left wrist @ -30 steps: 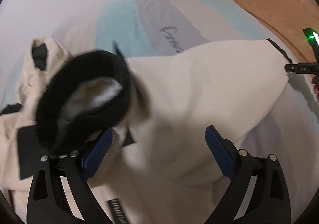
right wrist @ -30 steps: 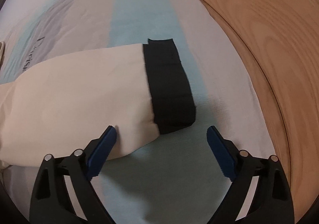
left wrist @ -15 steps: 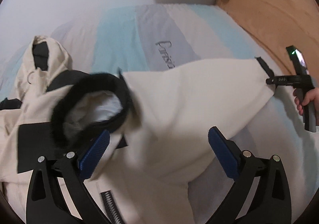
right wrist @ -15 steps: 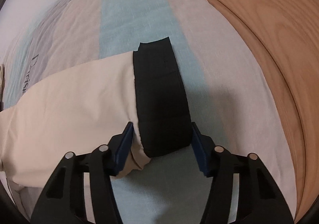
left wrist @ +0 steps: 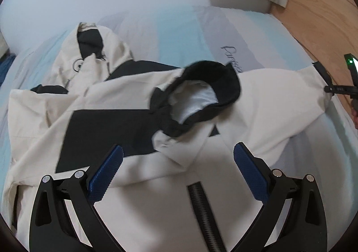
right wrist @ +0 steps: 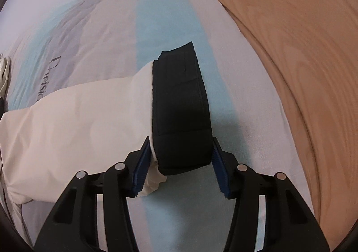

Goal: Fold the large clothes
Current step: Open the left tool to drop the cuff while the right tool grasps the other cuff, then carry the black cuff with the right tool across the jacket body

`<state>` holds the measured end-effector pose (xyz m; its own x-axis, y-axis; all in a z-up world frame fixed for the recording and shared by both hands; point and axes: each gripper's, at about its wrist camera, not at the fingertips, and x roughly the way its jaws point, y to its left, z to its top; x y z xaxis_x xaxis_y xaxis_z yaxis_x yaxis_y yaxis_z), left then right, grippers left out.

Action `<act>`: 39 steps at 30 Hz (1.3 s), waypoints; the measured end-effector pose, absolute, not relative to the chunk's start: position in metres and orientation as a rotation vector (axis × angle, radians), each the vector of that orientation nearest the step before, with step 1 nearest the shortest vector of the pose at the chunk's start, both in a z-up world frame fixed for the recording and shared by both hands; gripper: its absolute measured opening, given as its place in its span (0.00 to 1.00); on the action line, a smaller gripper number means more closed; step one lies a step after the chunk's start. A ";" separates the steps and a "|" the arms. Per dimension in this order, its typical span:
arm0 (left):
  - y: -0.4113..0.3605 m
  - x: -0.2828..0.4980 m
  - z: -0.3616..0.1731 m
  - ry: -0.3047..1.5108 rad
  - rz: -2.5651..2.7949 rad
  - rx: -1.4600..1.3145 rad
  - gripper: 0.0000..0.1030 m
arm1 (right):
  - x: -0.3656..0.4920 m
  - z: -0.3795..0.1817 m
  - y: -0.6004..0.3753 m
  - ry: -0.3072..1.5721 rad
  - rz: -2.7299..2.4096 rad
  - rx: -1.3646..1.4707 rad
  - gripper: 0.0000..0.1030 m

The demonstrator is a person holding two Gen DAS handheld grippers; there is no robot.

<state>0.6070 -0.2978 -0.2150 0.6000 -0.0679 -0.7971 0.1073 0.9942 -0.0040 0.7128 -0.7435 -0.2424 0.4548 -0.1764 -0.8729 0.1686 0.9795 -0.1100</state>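
Cream and black jacket spread on a striped bedsheet, one sleeve pulled out toward three o'clock.

The bedsheet meets a wood floor at its right edge. The jacket fills the left wrist view, its black-lined hood at centre and zip toward six o'clock. The left tongs hover wide open above it, gripping nothing. The right tongs are closing, with both pads pressing on the sleeve's black cuff.
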 end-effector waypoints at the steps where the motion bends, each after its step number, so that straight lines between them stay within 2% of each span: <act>1: -0.295 0.607 -0.214 0.916 -0.092 0.061 0.94 | 0.711 -0.240 -0.739 1.072 -0.211 -0.007 0.47; 19: -0.218 0.611 -0.205 0.915 -0.057 0.108 0.94 | 0.681 -0.191 -0.642 1.011 -0.201 0.044 0.47; 30: -0.156 0.599 -0.195 0.919 -0.015 0.109 0.94 | 0.655 -0.122 -0.518 0.940 -0.039 0.086 0.47; 39: -0.097 0.579 -0.181 0.914 0.003 0.104 0.94 | 0.642 -0.101 -0.410 0.936 0.090 0.037 0.46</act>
<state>0.5790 -0.0968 -0.1807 0.6113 0.0474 -0.7900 0.0414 0.9949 0.0918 0.6419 -0.4096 -0.1013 0.5896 0.0932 -0.8023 -0.0608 0.9956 0.0710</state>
